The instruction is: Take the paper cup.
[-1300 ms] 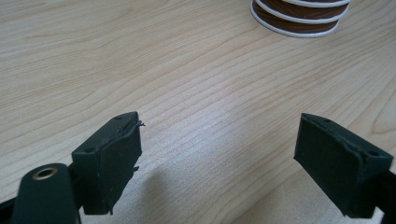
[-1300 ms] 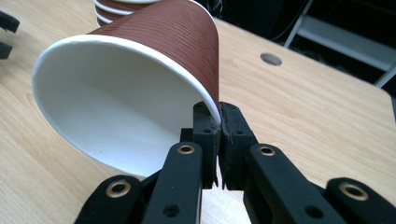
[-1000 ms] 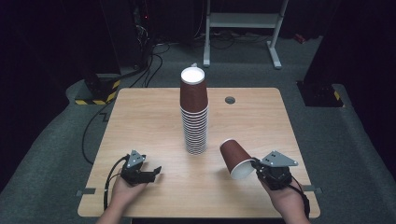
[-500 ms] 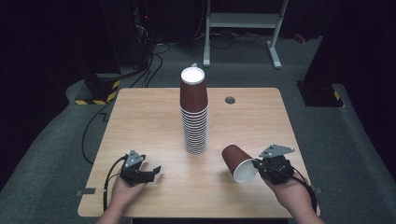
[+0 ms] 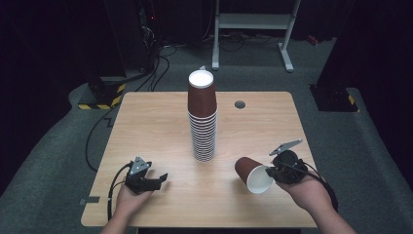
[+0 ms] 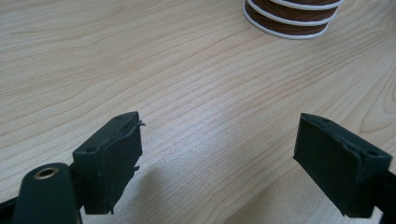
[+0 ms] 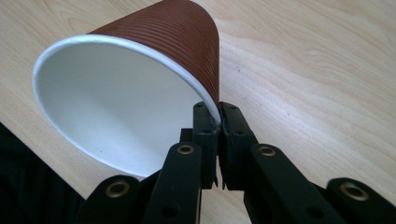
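Observation:
A tall stack of upside-down brown paper cups (image 5: 202, 122) stands at the middle of the wooden table (image 5: 146, 126); its lowest rims (image 6: 292, 18) show at the top of the left gripper view. My right gripper (image 5: 269, 171) is shut on the rim of a single brown cup (image 5: 251, 173), held tilted just above the table at the front right. The cup's white inside (image 7: 126, 107) faces the camera, and the pads (image 7: 219, 121) pinch its wall. At the front left my left gripper (image 5: 163, 179) rests low over bare wood, its jaws (image 6: 219, 158) wide apart with nothing between them.
A small round grommet (image 5: 239, 104) sits in the table's far right part. Beyond the table are a white metal frame (image 5: 253, 24), dark cabinets and cables on the grey floor. The table's front edge (image 5: 195, 225) lies close under both hands.
My right hand has risen a little and rolled, swinging the held cup so its open mouth faces more toward the front edge. The left gripper has stayed put.

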Tool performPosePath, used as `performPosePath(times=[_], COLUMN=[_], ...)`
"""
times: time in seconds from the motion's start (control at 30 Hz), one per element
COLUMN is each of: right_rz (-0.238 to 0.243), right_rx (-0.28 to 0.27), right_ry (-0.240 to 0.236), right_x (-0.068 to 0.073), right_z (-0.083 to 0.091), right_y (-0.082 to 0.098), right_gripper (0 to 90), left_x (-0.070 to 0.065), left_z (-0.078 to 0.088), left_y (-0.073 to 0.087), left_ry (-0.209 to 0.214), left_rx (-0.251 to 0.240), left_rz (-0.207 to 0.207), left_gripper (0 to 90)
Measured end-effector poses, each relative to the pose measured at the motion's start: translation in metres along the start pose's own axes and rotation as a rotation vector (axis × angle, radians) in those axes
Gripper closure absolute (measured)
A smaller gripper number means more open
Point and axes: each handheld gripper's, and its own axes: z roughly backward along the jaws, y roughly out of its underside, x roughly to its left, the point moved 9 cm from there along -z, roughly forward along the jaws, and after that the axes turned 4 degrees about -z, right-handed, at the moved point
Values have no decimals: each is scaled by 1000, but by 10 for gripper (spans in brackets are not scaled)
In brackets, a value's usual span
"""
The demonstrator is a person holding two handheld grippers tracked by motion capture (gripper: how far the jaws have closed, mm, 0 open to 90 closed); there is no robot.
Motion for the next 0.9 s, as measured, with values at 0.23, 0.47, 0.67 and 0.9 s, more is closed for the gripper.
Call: performPosePath(times=[0.23,0.47,0.67,0.9], right_rz=[11,29,23,24], right_rx=[80,200,293,324], right_ry=[-32,-41,-23,-17], right_x=[-3,-5,-9,-13], right_z=[-2,0,2,1], right_y=[0,3,8,11], right_gripper=[857,856,856,856], left_x=[0,0,0,0], left_z=[0,0,-1,-1], left_y=[0,0,0,0], left_ry=[1,2,6,7], left_rx=[0,0,-3,0], left_rz=[0,-3,5,0], left_gripper=[155,155,155,157])
